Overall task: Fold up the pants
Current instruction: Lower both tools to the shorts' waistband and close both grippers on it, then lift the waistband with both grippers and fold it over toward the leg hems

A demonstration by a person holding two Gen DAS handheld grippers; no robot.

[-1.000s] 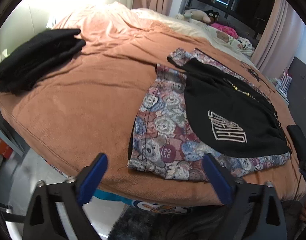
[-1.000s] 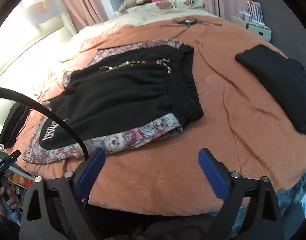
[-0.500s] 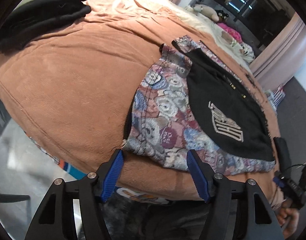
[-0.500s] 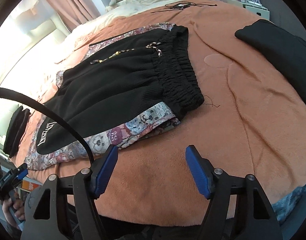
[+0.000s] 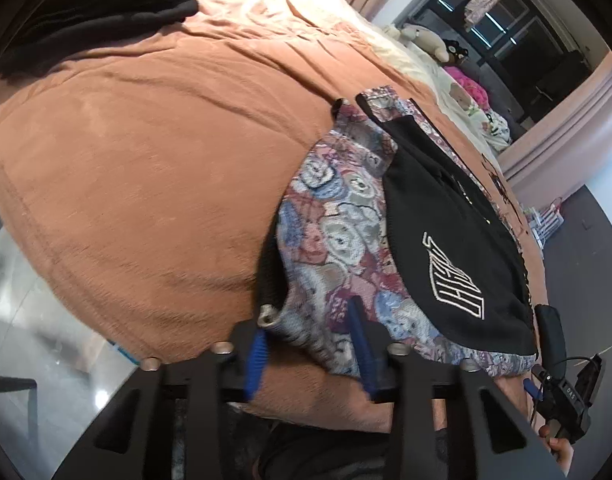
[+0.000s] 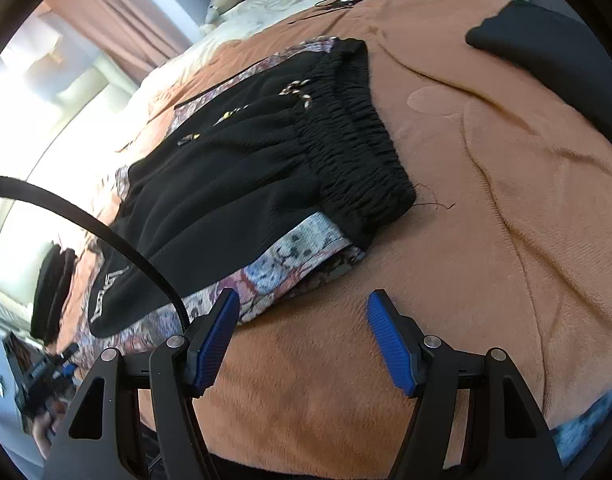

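Patterned hem of pants [image 5: 338, 236], lower centre of frame, now sat between left gripper [image 5: 310, 344] fingers, narrowed since half-second prior; full clamp not confirmable. Right gripper [image 6: 301, 336] spread wide, short of waistband corner. Grasp phase begun.

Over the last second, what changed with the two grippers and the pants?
The left gripper moved in to the pants' patterned hem corner and narrowed its jaws around it; whether it is fully clamped is unclear. The right gripper came closer to the waistband end, narrowed somewhat, but is open over the blanket, holding nothing. The pants stayed flat; the folded black garment is unmoved.
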